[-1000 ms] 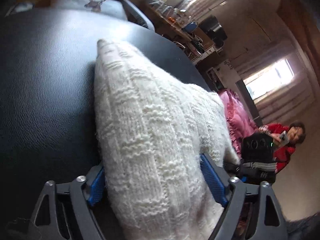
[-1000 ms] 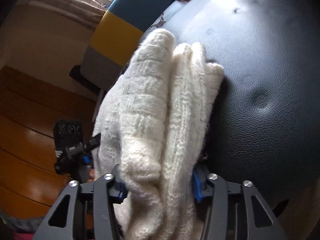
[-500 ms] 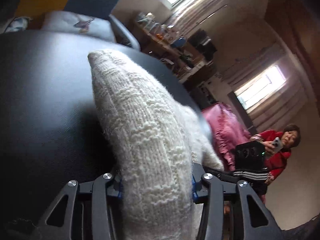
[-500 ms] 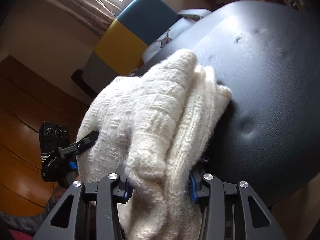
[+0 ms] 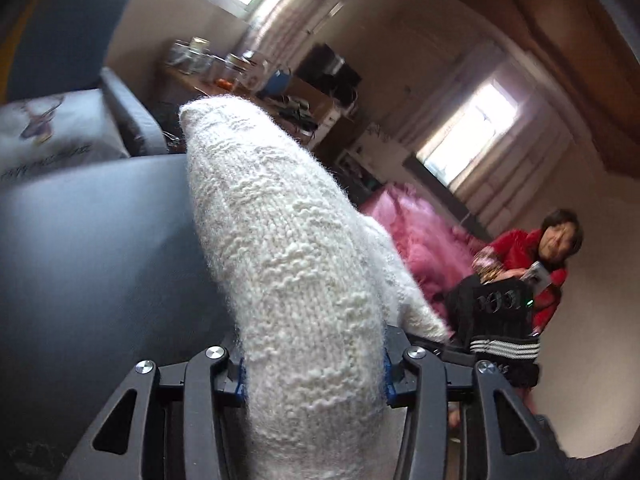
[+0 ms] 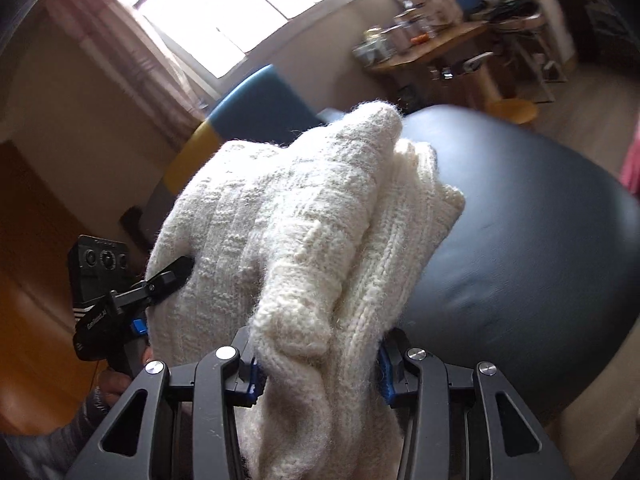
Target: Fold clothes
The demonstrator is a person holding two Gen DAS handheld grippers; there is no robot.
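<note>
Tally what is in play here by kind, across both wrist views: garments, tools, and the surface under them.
Cream knitted garments: 1, the sweater, bunched and gripped at two spots.
Tools: 2, the left tool and the right tool, each shut on the sweater.
Work surfaces: 1, the black padded surface.
Total: 4.

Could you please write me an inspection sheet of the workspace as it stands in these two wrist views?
Surface: black padded leather top, dimpled, bare beside the garment.
Job's things: cream knitted sweater, bunched in thick layers, held by both claws.
Clutter: nothing seen on the top itself.
Grippers: left claw shut on the sweater; right claw shut on the sweater's layered edge.
Cables: nothing seen.
Surroundings: blue and yellow chair, wooden table with jars, bright window, pink fabric pile, seated person in red.
</note>
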